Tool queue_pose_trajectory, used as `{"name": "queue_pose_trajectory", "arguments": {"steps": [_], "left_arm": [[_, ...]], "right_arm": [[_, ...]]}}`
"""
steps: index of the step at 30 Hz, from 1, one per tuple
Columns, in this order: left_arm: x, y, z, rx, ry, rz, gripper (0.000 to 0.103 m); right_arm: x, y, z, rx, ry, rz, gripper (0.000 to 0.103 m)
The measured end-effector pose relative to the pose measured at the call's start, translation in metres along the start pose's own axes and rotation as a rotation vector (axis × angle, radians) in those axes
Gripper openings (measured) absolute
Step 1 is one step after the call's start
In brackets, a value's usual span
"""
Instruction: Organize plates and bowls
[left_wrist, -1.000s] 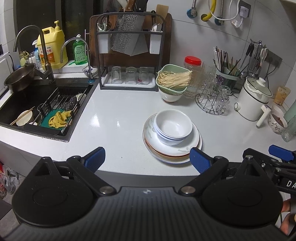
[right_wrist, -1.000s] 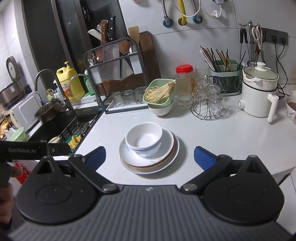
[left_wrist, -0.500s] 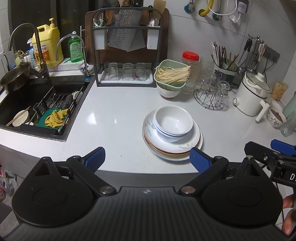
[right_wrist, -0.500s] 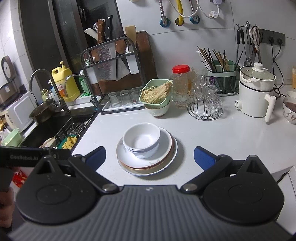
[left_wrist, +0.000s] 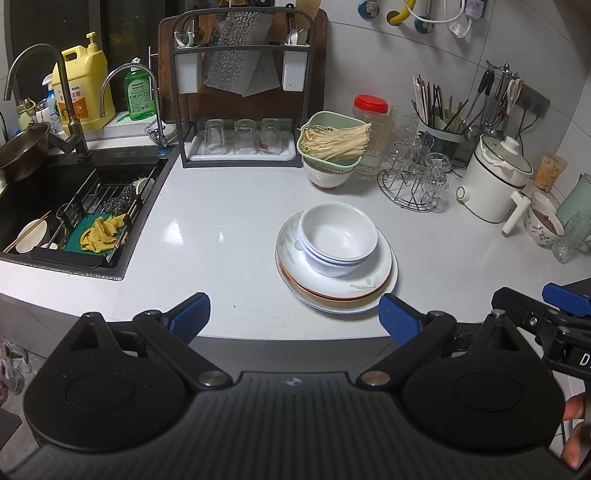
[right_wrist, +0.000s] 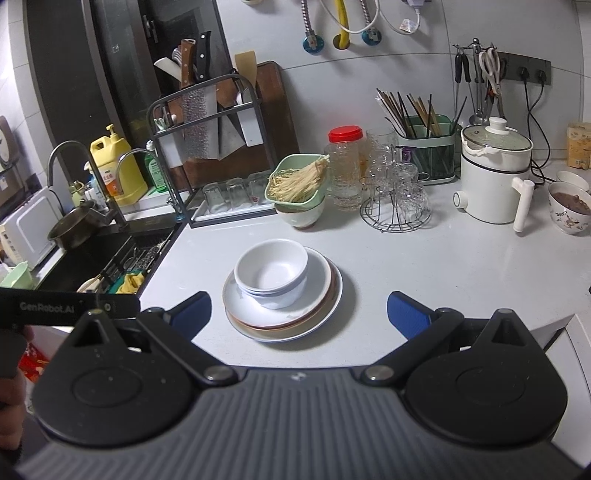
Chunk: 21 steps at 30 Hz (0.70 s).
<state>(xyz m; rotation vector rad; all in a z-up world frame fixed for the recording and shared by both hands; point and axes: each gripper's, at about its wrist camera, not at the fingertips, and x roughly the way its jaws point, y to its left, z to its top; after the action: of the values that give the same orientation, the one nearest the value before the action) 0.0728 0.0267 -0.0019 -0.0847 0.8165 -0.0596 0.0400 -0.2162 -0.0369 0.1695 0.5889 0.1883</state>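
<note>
Left wrist view: The left gripper (left_wrist: 293, 317) has its blue-padded fingers spread wide and holds nothing. It hangs over the near edge of the white countertop (left_wrist: 221, 206). The stack of plates (left_wrist: 336, 291) lies on the countertop ahead of the gripper, toward its right finger; the stack's near rim sits just beyond that fingertip, and contact cannot be confirmed. Nested white bowls (left_wrist: 338, 238) stand upright on the plates, set off toward the stack's far-left side. Well beyond them, a green basket of noodles (left_wrist: 332, 142) rests on another bowl near the glass rack (left_wrist: 243, 96). The sink (left_wrist: 74, 206) is at left, well apart from the stack. The right gripper (left_wrist: 554, 314) enters at the right edge, clear of the plates; its state cannot be told from this view.

Right wrist view: The right gripper (right_wrist: 299, 314) is likewise spread wide and empty, poised over the near countertop (right_wrist: 443, 266) edge. The stack of plates (right_wrist: 317, 317) lies between the two fingers in the view, ahead of them and nearer the left finger, not touched by either. The nested white bowls (right_wrist: 271, 271) sit on the plates' far-left portion. The white electric pot (right_wrist: 491, 181) and wire stand of glasses (right_wrist: 399, 199) are farther back at right, well apart from the stack. Part of the left gripper's body (right_wrist: 66, 306) shows at the left edge, beside a hand (right_wrist: 11, 387).
</note>
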Motion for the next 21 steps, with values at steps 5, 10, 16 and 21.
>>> {"name": "queue_pose_trajectory", "arguments": {"steps": [5, 10, 16, 21], "left_arm": [[0.0001, -0.0011, -0.0008, 0.002, 0.002, -0.006, 0.099], [-0.0002, -0.0017, 0.0001, 0.004, -0.002, -0.007, 0.099], [0.0007, -0.0050, 0.0001, 0.018, 0.002, -0.016, 0.099], [0.0023, -0.0065, 0.0009, 0.024, 0.006, -0.022, 0.099]], "right_arm": [[0.0004, -0.0012, -0.0002, 0.007, 0.003, 0.002, 0.103], [0.0024, -0.0018, -0.0001, 0.012, 0.011, -0.001, 0.103], [0.0041, -0.0007, -0.0013, 0.011, 0.021, 0.006, 0.103], [0.0056, 0.0009, -0.0021, 0.005, 0.024, 0.003, 0.103]]}}
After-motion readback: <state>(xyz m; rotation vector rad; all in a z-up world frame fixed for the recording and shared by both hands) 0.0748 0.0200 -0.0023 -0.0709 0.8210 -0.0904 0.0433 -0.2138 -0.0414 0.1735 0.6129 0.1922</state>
